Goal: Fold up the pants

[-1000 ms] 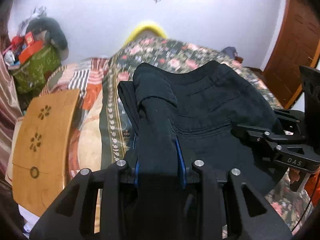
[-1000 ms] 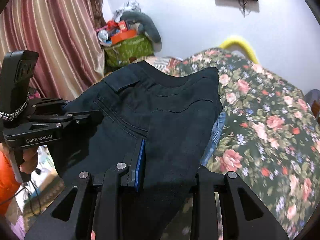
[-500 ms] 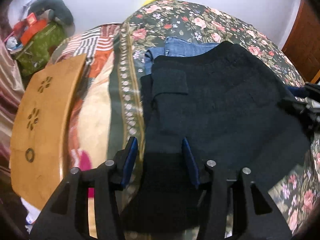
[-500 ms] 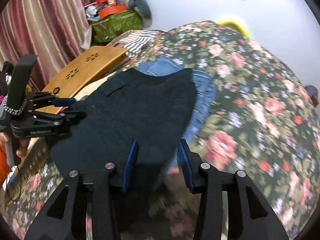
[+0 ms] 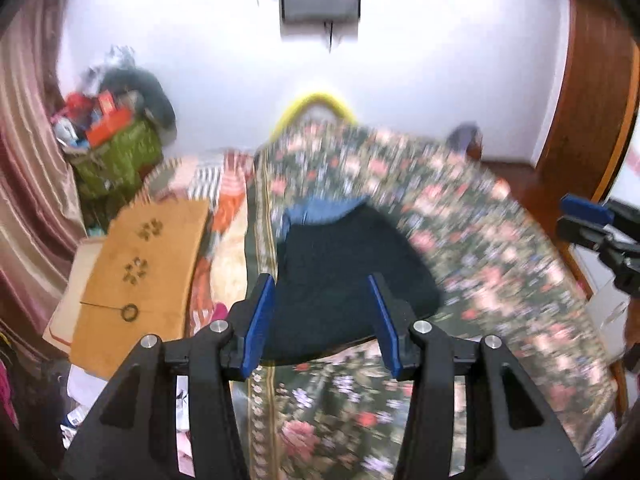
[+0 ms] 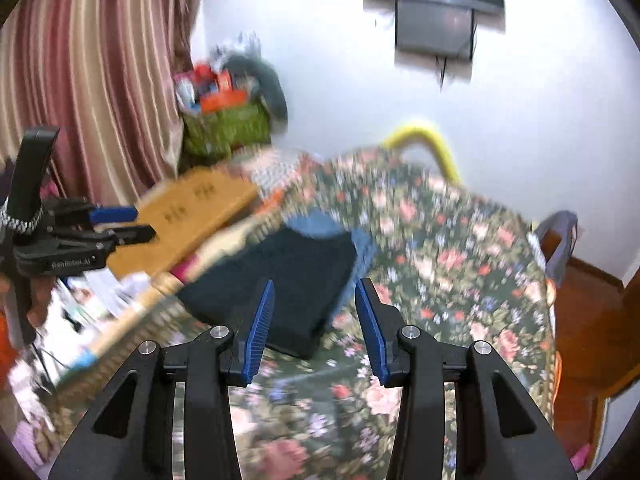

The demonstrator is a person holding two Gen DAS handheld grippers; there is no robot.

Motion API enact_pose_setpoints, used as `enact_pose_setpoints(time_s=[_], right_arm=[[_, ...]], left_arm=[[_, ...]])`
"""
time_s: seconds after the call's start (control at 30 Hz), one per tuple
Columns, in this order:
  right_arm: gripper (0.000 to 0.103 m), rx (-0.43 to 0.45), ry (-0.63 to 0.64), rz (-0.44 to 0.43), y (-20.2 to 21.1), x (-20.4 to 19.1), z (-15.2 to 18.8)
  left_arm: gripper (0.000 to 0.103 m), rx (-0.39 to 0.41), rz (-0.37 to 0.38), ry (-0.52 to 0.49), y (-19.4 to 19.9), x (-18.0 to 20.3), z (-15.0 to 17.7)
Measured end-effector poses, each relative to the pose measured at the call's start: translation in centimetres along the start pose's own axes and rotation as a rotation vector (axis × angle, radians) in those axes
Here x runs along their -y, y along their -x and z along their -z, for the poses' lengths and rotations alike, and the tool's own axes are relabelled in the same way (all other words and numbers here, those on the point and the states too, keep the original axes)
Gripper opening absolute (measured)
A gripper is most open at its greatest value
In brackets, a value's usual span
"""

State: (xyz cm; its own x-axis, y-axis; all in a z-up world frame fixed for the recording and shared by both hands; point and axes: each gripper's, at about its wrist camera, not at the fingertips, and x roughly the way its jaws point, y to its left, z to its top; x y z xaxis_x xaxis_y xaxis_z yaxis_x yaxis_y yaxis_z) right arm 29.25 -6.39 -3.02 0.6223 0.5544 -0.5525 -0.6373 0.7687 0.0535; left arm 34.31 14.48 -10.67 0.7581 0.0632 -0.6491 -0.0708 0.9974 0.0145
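Above the folded black pants (image 5: 344, 280), both grippers (image 5: 322, 320) (image 6: 314, 326) hover, jaws spread.

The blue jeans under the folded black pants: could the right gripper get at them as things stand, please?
Probably yes. The right gripper is open and holds nothing. The blue jeans show a bare strip beside the black pants, with nothing between. The pants cover the rest.
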Motion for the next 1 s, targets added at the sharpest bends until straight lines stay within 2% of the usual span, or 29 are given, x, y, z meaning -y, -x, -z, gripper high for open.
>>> enact_pose_setpoints(time_s=[0.2,0.3,0.43,0.63,0.7,0.73,0.8,0.83,1.0], right_arm=[[0.038,0.206,-0.077,-0.091,9.9,-4.0,-0.9],[0.039,0.308,-0.048,-0.067,14.0,-6.8,0.0],[0.038,0.383,-0.023,-0.046,16.9,-9.4,1.9],[0.039,0.442,-0.015,-0.025,18.8,-12.3,4.5],[0.039,0.44,-0.02,-0.024,18.6,-12.6,4.7],[0.039,0.438,-0.023,-0.026,18.8,-12.6,4.7],[0.043,0.437,-0.036,-0.027,18.8,-12.3,4.5],[0.049,0.44,-0.038,-0.021,19.0,-12.3,4.5],[0.07,0.469,-0.026,0.042,19.8,-12.6,4.5]], left_arm=[[0.047,0.211,0.006,-0.001,13.1,2.5,1.7],[0.049,0.31,-0.009,0.0,18.5,3.6,3.5],[0.054,0.429,-0.025,0.019,24.5,4.7,6.3],[0.069,0.55,-0.029,0.046,29.8,5.4,9.7],[0.075,0.572,-0.033,0.045,30.9,5.4,10.4],[0.082,0.582,-0.028,0.043,31.3,5.4,10.7],[0.09,0.603,-0.015,0.042,32.1,5.3,11.3],[0.093,0.618,-0.024,0.047,32.4,5.2,11.5],[0.102,0.64,-0.037,0.041,33.2,5.1,12.2]])
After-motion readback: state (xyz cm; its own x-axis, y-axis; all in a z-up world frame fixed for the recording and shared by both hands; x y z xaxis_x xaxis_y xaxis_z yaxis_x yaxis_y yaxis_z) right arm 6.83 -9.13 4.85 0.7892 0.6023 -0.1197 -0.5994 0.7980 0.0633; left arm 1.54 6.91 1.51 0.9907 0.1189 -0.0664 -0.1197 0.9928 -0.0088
